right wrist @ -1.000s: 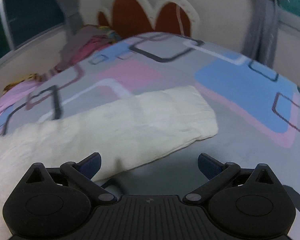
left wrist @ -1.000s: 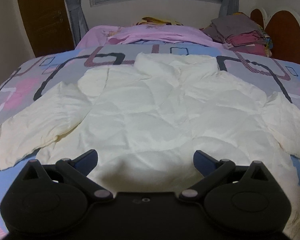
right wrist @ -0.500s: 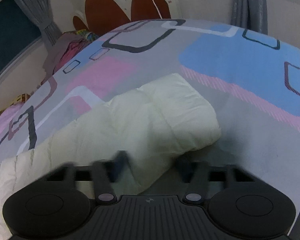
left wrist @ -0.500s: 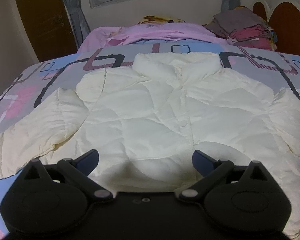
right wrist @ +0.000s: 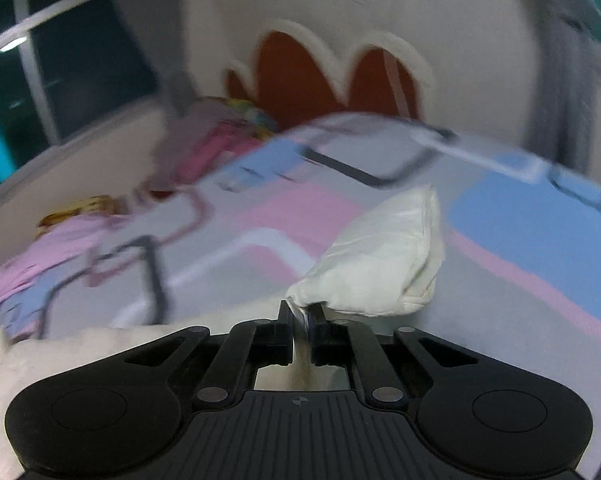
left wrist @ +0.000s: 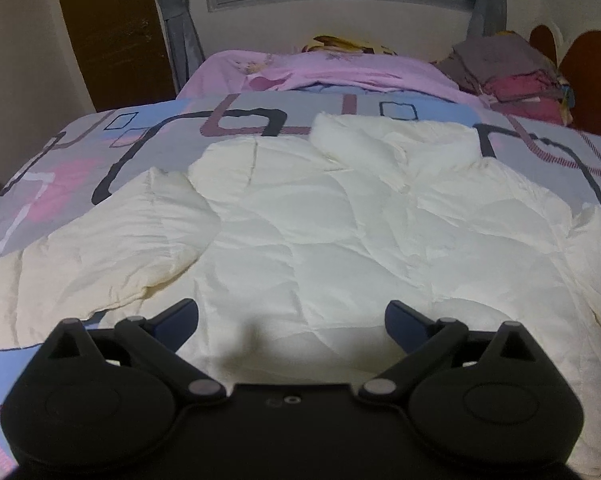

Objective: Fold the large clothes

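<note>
My right tool [right wrist: 300, 316] has just closed and now pinches the cuff end of the cream jacket's sleeve [right wrist: 384, 256], lifted off the patterned bed [right wrist: 540, 240]. My left tool [left wrist: 292, 314] stands wide open, holding nothing, above the hem of the jacket [left wrist: 340, 232], which lies spread flat across the bed.

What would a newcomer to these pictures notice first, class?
A cream jacket lies spread front-up across the patterned bed, filling the left view. In the right view, the right tongs are shut on the jacket's sleeve, lifting its cuff off the bed. The left tongs hover open over the hem.
</note>
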`<state>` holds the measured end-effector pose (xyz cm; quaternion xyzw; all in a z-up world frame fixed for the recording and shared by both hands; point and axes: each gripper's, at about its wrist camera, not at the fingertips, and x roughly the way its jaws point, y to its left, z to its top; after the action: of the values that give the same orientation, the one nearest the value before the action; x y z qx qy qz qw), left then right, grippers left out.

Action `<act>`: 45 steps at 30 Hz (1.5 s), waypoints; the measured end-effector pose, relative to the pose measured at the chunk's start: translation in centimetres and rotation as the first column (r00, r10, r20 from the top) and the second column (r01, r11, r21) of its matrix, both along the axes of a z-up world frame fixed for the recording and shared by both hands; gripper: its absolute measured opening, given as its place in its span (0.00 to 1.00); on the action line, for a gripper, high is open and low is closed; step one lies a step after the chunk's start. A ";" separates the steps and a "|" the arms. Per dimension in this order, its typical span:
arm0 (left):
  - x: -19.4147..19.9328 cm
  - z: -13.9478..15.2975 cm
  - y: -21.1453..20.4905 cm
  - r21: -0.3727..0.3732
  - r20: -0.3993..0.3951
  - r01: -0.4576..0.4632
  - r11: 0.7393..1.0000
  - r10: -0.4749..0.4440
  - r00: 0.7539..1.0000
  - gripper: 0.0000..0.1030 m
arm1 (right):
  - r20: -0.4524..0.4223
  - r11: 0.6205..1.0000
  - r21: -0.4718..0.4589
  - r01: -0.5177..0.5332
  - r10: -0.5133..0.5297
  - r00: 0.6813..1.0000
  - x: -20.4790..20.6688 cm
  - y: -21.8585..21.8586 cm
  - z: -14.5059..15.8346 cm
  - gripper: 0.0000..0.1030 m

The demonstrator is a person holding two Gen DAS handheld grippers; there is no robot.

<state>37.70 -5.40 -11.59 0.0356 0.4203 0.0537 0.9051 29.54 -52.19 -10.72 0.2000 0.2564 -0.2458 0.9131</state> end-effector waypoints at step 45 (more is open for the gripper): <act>6.7 -4.7 4.1 -0.386 -0.020 0.222 0.895 -0.249 0.968 0.72 | -0.150 0.857 -0.140 -0.496 0.477 0.866 2.2 25.8 -2.8 0.92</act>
<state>44.42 -1.28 -16.30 -0.0885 0.4464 -0.1404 0.8793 31.73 -26.37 -13.55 0.0345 0.3259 -0.0390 0.9440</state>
